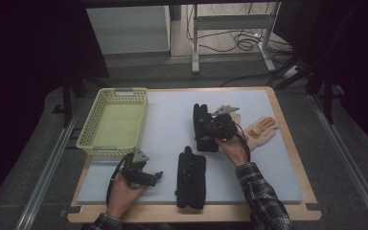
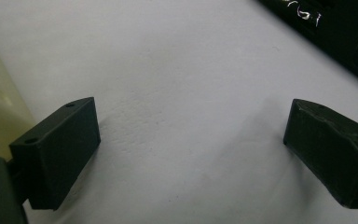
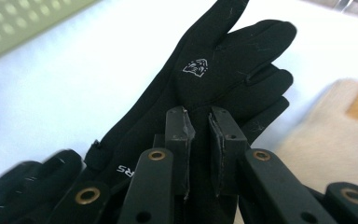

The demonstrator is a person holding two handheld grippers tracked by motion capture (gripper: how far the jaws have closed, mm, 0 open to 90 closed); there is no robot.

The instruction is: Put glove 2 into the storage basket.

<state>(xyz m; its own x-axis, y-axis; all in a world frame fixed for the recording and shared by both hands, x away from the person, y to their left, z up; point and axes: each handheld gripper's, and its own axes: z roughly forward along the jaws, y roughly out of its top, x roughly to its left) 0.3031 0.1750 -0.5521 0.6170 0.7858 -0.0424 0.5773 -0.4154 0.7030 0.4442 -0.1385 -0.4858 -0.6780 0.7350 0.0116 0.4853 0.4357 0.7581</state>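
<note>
On the desk (image 1: pixel 278 158), mid-frame, the right tool (image 3: pixel 198 140) pinches a black glove (image 3: pixel 223 70); that thin fold may slip.

A dark plaid sleeve (image 1: pixel 263 196) is being worn behind the right gripper (image 3: pixel 199 154), whose black jaw links are being shown with brass-ringed holes. A grey three-cornered plate is being carried atop the black left gripper (image 1: pixel 159 175), behind its jaws.

Wide-apart tongs (image 2: pixel 191 154) over pale mat (image 2: pixel 182 84)
</note>
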